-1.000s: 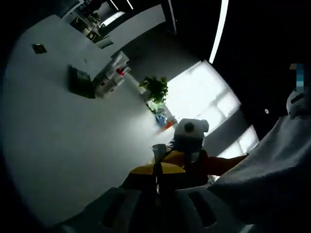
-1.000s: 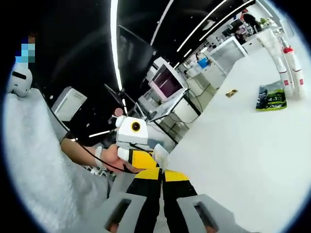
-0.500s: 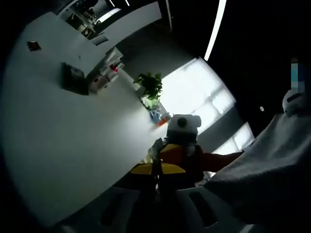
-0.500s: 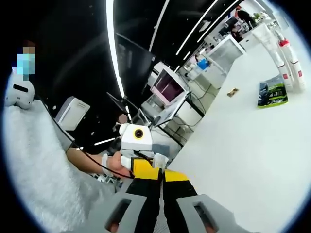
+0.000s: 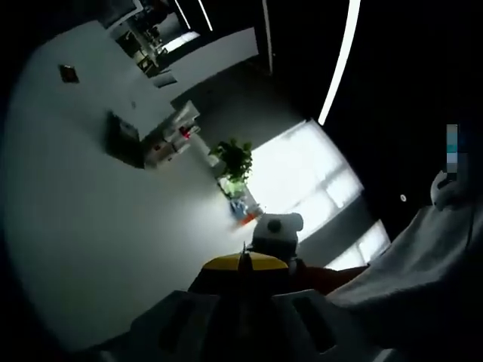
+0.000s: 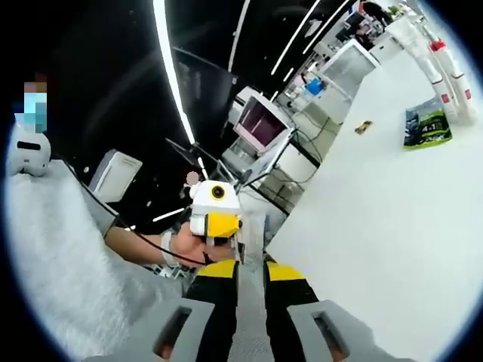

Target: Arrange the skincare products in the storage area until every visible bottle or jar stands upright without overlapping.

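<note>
While both tongs hover off the white desk (image 6: 377, 226), left tongs (image 5: 243, 265) look pressed together, right tongs (image 6: 250, 273) slightly spread, green packet (image 6: 427, 126) far across the desk.

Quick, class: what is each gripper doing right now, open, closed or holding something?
Left gripper: closed, jaws together, holding nothing.
Right gripper: open, a gap between the jaws, holding nothing.

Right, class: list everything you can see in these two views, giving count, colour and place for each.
table: one, white, spanning both views
packet: one, green and dark, far end of the table
tubes: at least two, white with red, beside the packet
small flat item: one, brownish, on the table near the packet
plant: one, green, by the bright window
monitor: one, pinkish screen, beyond the table
sleeve: grey
hand: holding the left gripper
left gripper: yellow-black, shut
right gripper: yellow-black, open
</note>
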Action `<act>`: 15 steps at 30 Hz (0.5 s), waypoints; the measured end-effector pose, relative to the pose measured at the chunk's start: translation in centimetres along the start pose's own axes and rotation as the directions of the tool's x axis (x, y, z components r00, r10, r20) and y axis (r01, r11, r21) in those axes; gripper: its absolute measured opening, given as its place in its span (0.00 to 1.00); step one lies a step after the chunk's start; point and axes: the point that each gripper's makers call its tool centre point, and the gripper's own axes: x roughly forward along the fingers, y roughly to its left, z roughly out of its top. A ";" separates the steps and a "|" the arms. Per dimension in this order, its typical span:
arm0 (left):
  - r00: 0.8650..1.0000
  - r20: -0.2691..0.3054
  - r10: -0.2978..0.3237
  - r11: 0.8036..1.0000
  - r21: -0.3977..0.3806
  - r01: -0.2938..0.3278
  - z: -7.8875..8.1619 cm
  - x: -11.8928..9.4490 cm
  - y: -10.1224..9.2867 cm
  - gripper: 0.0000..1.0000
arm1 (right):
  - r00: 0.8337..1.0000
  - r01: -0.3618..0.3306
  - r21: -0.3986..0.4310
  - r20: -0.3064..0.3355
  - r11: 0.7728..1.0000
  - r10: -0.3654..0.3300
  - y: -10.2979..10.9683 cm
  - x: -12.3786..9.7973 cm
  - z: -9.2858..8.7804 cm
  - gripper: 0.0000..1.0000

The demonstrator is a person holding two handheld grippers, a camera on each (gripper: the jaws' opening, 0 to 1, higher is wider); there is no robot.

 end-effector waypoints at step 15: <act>0.992 -0.127 0.004 0.998 0.064 0.004 -2.5 0.7 -0.2 0.00 | 0.996 -0.039 0.043 0.084 0.998 0.035 0.6 -0.7 1.5 0.00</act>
